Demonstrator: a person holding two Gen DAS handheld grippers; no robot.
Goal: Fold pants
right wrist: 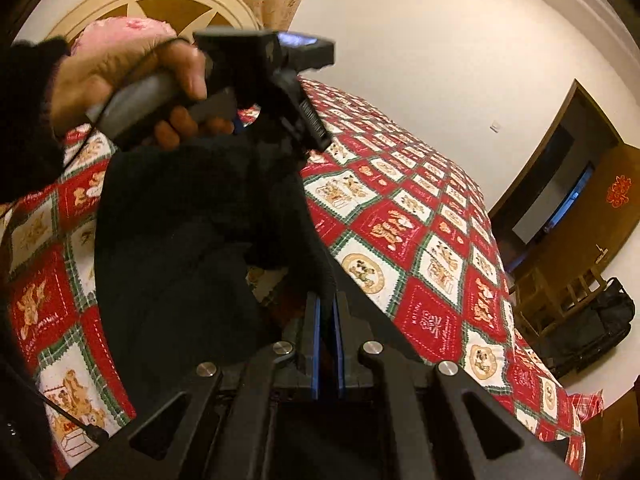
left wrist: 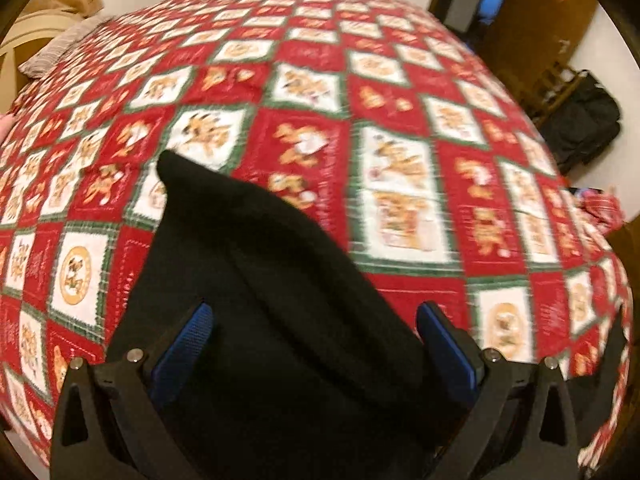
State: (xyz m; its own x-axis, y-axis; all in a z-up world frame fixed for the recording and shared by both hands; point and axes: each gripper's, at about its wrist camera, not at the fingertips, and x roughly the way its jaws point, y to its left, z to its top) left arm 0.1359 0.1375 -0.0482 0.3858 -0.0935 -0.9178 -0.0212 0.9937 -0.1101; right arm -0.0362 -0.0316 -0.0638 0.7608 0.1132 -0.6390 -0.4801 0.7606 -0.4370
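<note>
Black pants (left wrist: pixel 280 280) lie bunched on a bed with a red, white and green patterned quilt (left wrist: pixel 400 80). My left gripper (left wrist: pixel 316 312) has its blue pads (left wrist: pixel 444 340) set wide, with a thick fold of the pants filling the gap and touching both. In the right wrist view a hand (right wrist: pixel 120 72) holds that left gripper (right wrist: pixel 240 128) above the raised cloth. My right gripper (right wrist: pixel 326 308) is shut, its blue pads pinching a thin edge of the pants (right wrist: pixel 180 240), which stretch up from it toward the left gripper over the quilt (right wrist: pixel 420 260).
A cream headboard (right wrist: pixel 160 4) and a pink pillow (right wrist: pixel 132 28) stand at the bed's head. A striped pillow (left wrist: pixel 60 48) lies at the far left corner. Beyond the bed's far side are a brown door (right wrist: pixel 580 200), a wooden rack and a black bag (right wrist: pixel 600 328).
</note>
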